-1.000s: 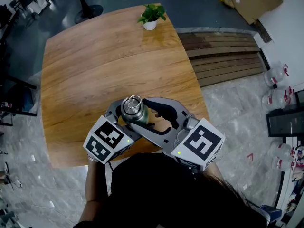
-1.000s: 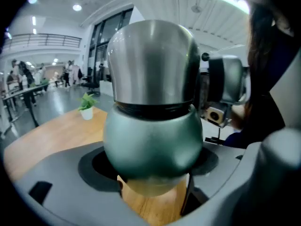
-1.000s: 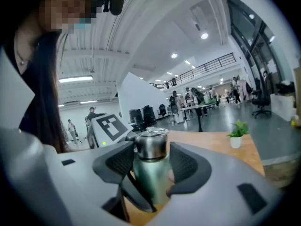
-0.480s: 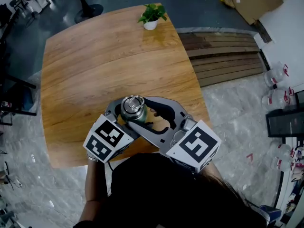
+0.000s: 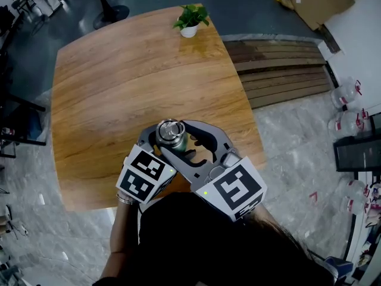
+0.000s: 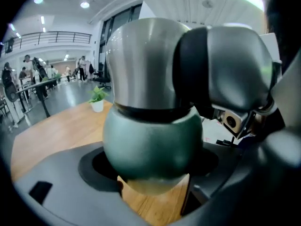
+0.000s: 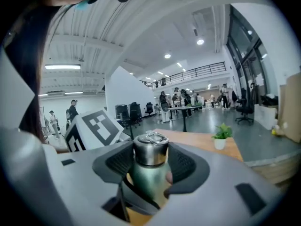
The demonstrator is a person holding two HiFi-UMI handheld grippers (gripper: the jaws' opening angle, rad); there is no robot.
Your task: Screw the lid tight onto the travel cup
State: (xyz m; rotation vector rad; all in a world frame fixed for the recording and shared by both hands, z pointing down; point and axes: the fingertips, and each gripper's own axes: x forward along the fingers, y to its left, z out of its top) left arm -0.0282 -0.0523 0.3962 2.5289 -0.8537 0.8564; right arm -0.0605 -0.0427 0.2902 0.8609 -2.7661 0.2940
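The travel cup (image 5: 173, 142) stands near the front edge of the wooden table (image 5: 119, 76). It has a green body (image 6: 150, 145) and a steel lid (image 6: 146, 65) with a ring on top (image 7: 151, 137). My left gripper (image 5: 159, 145) is shut on the green body, which fills the space between its jaws (image 6: 150, 173). My right gripper (image 5: 180, 137) comes in from the right and is shut on the lid (image 7: 150, 153); its dark pads (image 7: 117, 161) press on both sides. The left gripper's marker cube (image 7: 96, 128) shows just behind.
A small potted plant (image 5: 189, 21) stands at the table's far edge. Wooden slats (image 5: 280, 70) lie on the floor to the right of the table. Desks, chairs and several people are far off in the hall (image 7: 188, 102).
The right gripper has turned about the lid, and its marker cube has swung left and towards me. The left gripper and the cup have shifted slightly right.
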